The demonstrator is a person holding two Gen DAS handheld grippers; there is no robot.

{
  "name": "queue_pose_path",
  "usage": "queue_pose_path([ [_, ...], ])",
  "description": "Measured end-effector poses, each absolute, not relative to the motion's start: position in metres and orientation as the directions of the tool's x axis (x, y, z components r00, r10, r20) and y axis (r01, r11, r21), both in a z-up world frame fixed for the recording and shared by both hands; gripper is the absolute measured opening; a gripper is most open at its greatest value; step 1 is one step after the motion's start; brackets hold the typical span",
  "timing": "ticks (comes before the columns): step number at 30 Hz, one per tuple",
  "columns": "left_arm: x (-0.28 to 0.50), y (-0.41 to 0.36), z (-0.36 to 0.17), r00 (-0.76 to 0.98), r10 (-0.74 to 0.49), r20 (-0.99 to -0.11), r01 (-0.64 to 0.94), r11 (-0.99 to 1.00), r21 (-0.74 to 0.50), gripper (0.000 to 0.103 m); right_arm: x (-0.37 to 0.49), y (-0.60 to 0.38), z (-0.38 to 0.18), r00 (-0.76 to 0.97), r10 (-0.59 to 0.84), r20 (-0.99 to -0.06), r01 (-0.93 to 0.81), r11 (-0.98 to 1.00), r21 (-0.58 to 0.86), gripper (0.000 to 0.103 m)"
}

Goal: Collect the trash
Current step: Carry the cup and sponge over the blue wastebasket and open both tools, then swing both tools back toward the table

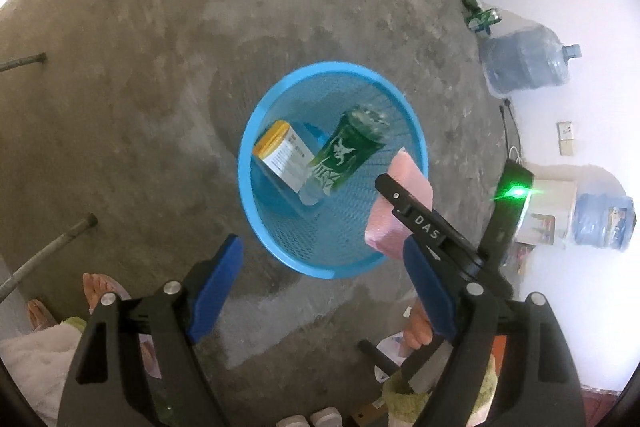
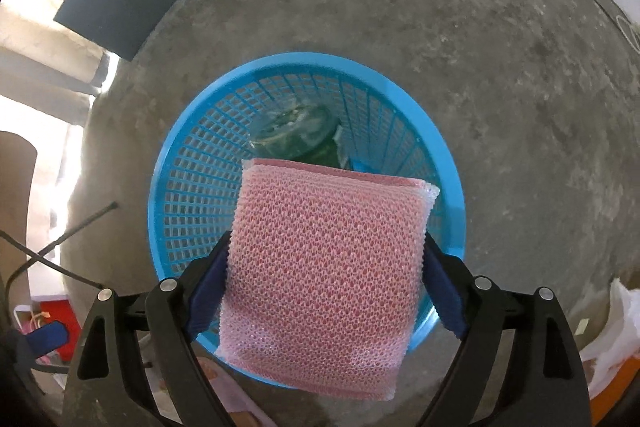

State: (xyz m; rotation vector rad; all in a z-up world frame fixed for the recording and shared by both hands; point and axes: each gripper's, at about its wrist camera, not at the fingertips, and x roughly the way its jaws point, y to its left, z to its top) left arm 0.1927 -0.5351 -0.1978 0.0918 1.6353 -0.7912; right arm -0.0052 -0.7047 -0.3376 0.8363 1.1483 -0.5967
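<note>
The left hand-held gripper (image 1: 320, 291) hangs with its jaws apart and nothing between them, above the near rim of the blue basket (image 1: 256, 131) on the floor. A green can (image 1: 348, 151) and a box (image 1: 284, 161) already lie inside. The right hand-held gripper (image 2: 326, 291) has a pink sponge (image 2: 324, 267) between its pads over the basket's near side; whether the pads press on it I cannot tell. To drop it cleanly, I would carry it a little farther toward the centre, then spread the jaws fully, clear of the rim
</note>
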Motion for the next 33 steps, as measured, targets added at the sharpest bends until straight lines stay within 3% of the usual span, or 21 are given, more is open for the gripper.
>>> queue_pose_path([
  [5, 0.186, -0.514, -0.161, -0.209, -0.431, -0.878, 0.513, 0.716, -0.473, 0.080, -0.009, -0.697, -0.333, 0.387, 0.068, -0.920, 0.740, 0.573, 0.353, 0.083],
  [12, 0.168, -0.471, -0.082, -0.148, -0.551, -0.821, 0.576, 0.627, -0.524, 0.080, 0.002, -0.682, -0.332, 0.390, 0.100, -0.915, 0.691, 0.625, 0.363, 0.083],
  [18, 0.149, -0.406, -0.017, -0.036, -0.624, -0.781, 0.646, 0.582, -0.494, 0.080, 0.038, -0.667, -0.316, 0.400, 0.058, -0.915, 0.641, 0.696, 0.324, 0.088],
  [25, 0.133, -0.331, 0.015, 0.067, -0.658, -0.750, 0.658, 0.594, -0.462, 0.081, 0.065, -0.666, -0.311, 0.347, -0.043, -0.937, 0.632, 0.748, 0.200, 0.091],
  [33, 0.119, -0.242, 0.030, 0.205, -0.663, -0.720, 0.638, 0.648, -0.415, 0.081, 0.026, -0.655, -0.261, 0.457, -0.065, -0.887, 0.638, 0.719, 0.276, 0.091],
])
